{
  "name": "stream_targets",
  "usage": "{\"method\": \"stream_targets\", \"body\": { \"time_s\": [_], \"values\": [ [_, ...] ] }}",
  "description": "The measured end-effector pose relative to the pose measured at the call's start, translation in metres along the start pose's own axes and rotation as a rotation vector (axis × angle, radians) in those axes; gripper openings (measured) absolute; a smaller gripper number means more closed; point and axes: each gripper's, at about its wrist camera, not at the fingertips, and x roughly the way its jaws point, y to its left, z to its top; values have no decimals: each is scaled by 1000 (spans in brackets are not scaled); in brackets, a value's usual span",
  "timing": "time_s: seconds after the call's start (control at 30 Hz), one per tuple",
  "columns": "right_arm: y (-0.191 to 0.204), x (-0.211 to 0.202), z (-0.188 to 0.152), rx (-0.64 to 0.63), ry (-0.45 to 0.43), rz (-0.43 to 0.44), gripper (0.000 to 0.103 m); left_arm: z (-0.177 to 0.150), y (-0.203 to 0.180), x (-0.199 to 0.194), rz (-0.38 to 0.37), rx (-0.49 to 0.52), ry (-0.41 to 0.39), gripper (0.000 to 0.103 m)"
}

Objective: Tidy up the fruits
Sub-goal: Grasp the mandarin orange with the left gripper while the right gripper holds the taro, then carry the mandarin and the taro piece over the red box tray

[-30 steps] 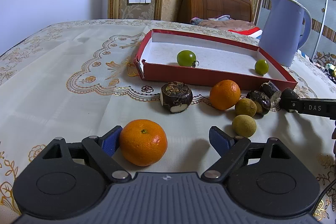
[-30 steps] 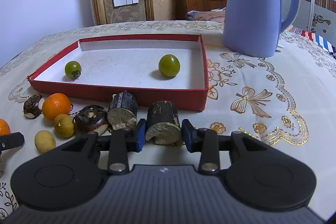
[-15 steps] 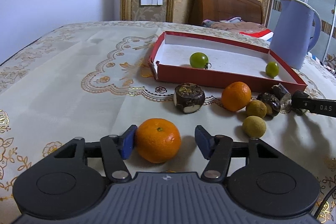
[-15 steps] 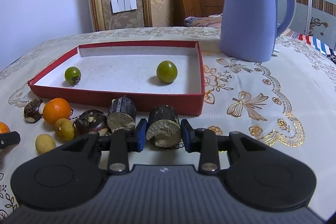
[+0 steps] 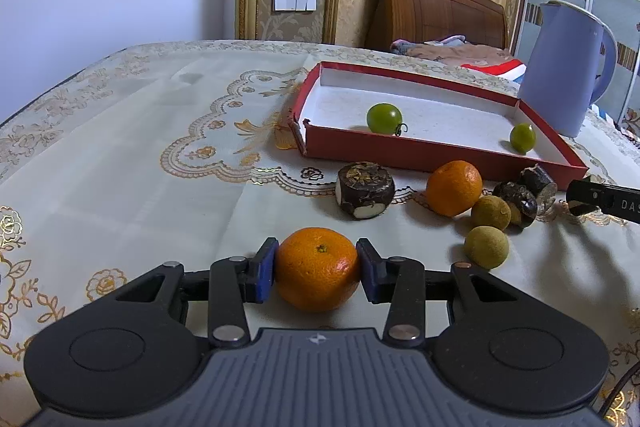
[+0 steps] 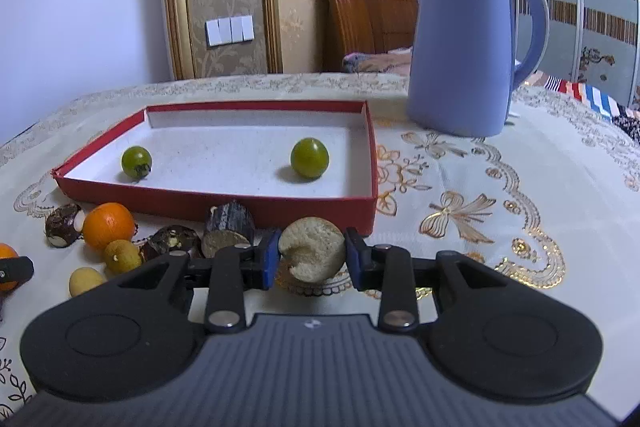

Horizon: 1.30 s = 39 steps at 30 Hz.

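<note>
Since the earlier frame the left gripper has narrowed around the near orange; its jaws are closing, pads touching the fruit on the bench. The right gripper grips a cut dark root piece, lifted before the red tray, whose near wall faces the bench's near edge.

Embroidered tablecloth: red tray, blue kettle, loose fruit.

Surface left of red tray: bare; tray front: blocked by loose fruit row; kettle beside tray's right wall.
</note>
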Motion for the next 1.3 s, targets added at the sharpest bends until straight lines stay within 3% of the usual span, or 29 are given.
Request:
{"method": "stream_targets", "body": {
  "time_s": [0.37, 0.97, 1.3],
  "values": [
    [0, -9, 0, -1, -55, -12, 32, 4, -11, -5, -23, 19, -21, 41],
    [0, -12, 0, -4, -71, -11, 32, 15, -25, -8, -40, 52, -38, 41],
    [3, -32, 20, -49, -205, -57, 32, 46, -39, 2, -56, 72, -57, 41]
  ]
}}
